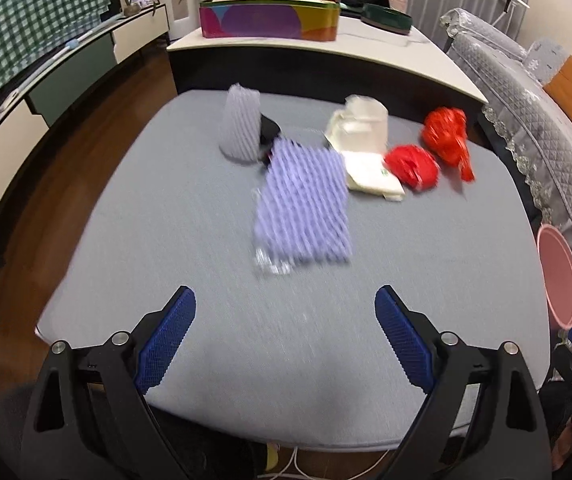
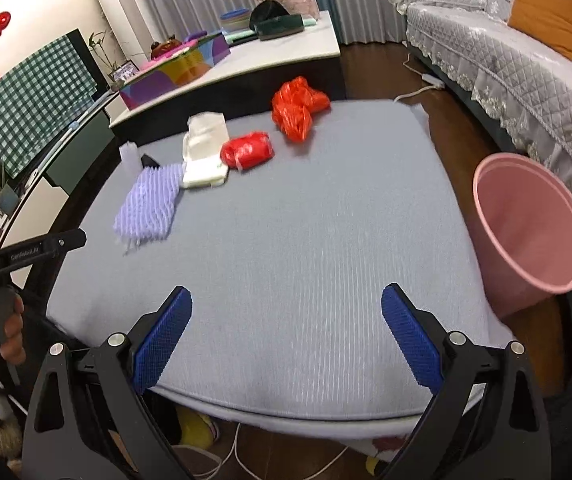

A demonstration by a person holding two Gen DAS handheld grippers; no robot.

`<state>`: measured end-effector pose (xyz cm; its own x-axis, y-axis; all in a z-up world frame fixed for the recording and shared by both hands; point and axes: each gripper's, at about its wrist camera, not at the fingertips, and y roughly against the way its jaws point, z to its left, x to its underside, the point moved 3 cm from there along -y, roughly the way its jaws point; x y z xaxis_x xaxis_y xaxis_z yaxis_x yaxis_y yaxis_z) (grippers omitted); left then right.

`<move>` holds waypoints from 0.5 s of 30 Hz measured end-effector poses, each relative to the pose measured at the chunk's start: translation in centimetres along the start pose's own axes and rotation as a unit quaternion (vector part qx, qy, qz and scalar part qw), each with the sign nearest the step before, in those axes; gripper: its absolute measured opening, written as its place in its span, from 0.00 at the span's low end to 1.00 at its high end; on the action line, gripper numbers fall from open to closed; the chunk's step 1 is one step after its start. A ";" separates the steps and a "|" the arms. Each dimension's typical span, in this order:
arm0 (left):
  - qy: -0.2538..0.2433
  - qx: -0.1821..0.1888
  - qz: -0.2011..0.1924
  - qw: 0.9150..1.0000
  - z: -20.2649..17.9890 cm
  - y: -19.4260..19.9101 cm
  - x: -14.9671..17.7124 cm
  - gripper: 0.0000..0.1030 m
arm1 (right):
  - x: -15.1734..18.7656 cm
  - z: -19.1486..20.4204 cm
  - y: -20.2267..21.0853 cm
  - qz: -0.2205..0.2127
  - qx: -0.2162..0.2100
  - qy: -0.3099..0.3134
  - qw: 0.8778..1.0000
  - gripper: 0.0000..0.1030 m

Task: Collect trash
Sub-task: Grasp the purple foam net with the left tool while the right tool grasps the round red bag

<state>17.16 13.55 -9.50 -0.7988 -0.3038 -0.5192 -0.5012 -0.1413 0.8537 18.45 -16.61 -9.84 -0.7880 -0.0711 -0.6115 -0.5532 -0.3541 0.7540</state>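
Trash lies on a grey-blue cushioned table (image 1: 165,220) (image 2: 306,220): a flat purple foam net (image 1: 302,208) (image 2: 147,200), an upright grey foam net sleeve (image 1: 241,124) (image 2: 129,158), white packaging (image 1: 360,130) (image 2: 203,136) with a white wrapper (image 1: 374,178) (image 2: 205,172) in front of it, and two crumpled red plastic bags (image 1: 412,166) (image 1: 448,134) (image 2: 247,150) (image 2: 298,108). A pink bin (image 2: 526,236) (image 1: 558,272) stands at the table's right edge. My left gripper (image 1: 286,336) is open and empty above the near edge. My right gripper (image 2: 286,336) is open and empty too.
A white-topped counter (image 1: 386,48) (image 2: 286,52) behind the table carries a colourful box (image 1: 269,20) and bowls. A grey quilted sofa (image 2: 506,64) runs along the right. A TV cabinet (image 1: 65,80) stands left. Cables lie on the wooden floor.
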 end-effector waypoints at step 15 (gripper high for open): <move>-0.019 0.040 0.086 0.995 0.8 -10.5 -6.3 0.85 | -9.9 4.1 -13.8 0.043 0.018 0.050 0.998 0.91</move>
<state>27.20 17.67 -15.23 -0.8862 -0.2806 -0.3687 -0.3801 -0.0147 0.9248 32.81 -7.16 -13.19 -0.8032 -0.1925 -0.5637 -0.4957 -0.3086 0.8118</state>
